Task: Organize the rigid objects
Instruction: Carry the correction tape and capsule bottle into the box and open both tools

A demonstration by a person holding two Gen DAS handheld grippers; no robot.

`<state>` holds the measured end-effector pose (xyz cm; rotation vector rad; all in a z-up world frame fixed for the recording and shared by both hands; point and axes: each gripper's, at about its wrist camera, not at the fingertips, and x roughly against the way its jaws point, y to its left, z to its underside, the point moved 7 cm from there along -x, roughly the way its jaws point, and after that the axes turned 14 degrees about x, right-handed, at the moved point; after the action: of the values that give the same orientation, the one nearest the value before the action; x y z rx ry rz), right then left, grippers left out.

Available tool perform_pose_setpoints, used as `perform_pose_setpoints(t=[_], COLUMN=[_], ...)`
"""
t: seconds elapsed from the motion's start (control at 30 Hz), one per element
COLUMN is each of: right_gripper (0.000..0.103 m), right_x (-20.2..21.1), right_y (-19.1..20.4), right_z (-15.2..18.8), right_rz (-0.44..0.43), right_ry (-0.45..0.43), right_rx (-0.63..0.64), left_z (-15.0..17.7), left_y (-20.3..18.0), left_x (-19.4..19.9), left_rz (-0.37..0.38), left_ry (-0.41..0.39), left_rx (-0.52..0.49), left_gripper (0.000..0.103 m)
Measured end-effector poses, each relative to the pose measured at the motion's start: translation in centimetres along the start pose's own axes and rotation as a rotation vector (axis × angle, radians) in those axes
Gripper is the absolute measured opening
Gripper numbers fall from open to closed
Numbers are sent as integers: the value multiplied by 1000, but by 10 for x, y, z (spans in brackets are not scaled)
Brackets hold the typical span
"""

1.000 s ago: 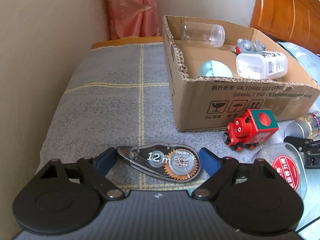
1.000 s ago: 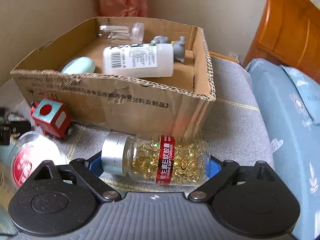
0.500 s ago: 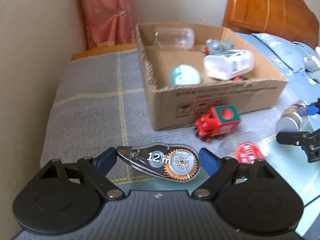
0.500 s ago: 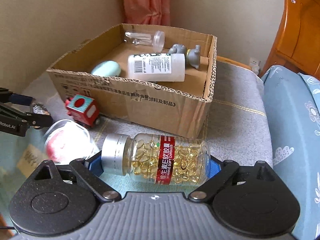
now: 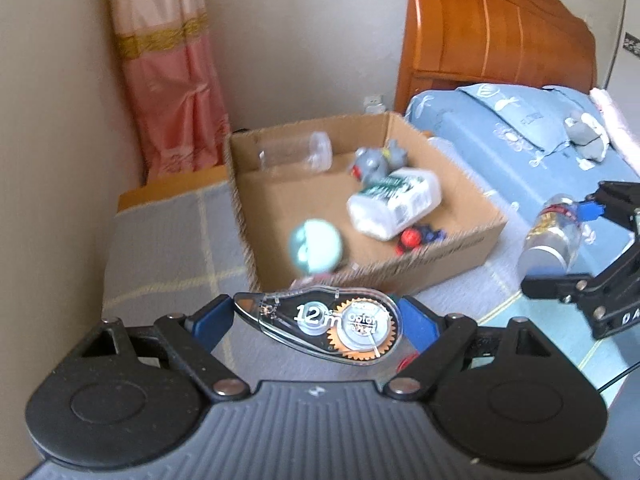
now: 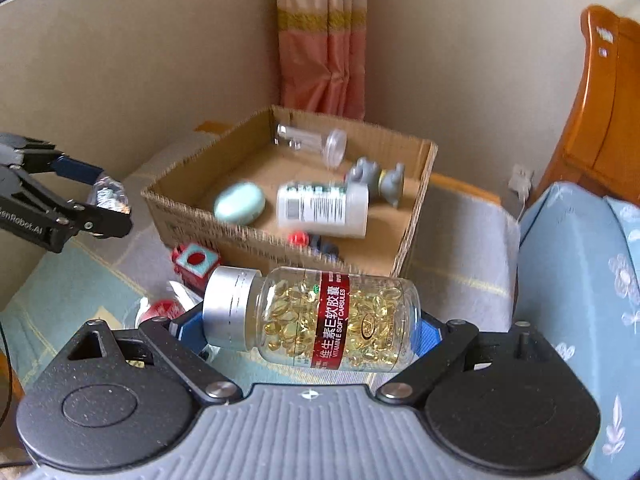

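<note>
My left gripper (image 5: 318, 318) is clamped on a clear correction-tape dispenser (image 5: 320, 326), its blue pads pressing both ends. I can read "12m" in white on the casing and "Color" on the hub beside an orange toothed wheel; the smaller print is too fine to read. My right gripper (image 6: 310, 322) is clamped endwise on a vitamin E bottle (image 6: 316, 318), lying sideways with its silver cap at nine o'clock. Its red band reads "维生素E软胶囊" and "VITAMIN E SOFT CAPSULES", with golden capsules packed behind the clear wall.

Both loads hang in the air short of the cardboard box (image 6: 416, 216), which sits at twelve o'clock in each wrist view on a grey checked cloth (image 5: 168, 248). In the box I see a clear empty jar (image 6: 312, 144) on its side at the far wall, a grey toy figure (image 6: 376, 180), a white bottle (image 6: 324, 210) with a barcode label I cannot read, a pale green oval case (image 6: 239, 203) and a small red and blue toy (image 6: 312, 240).

From the right wrist, a red toy train (image 6: 195, 264) stands outside the box at ten o'clock of my bottle, and a clear tub with a red label (image 6: 160, 312) lies just below it. The other gripper's arm there carries partial lettering ending "Robot.AI".
</note>
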<state>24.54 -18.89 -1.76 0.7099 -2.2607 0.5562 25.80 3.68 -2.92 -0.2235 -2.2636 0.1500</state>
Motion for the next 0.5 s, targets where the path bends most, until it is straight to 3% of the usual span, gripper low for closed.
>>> perform_pose_setpoints(t=[0.27, 0.5], right_gripper=[97, 97], right_x=[4, -6], right_y=[-12, -25], right_z=[-28, -47], right_rz=[-3, 6], right_ry=[-45, -58], right_rx=[14, 13], left_z=[-42, -68], left_y=[-21, -22], left_x=[-18, -64], left_rz=[-14, -37], left_ry=[-21, 21], left_rx=[-65, -59], left_gripper=[88, 88])
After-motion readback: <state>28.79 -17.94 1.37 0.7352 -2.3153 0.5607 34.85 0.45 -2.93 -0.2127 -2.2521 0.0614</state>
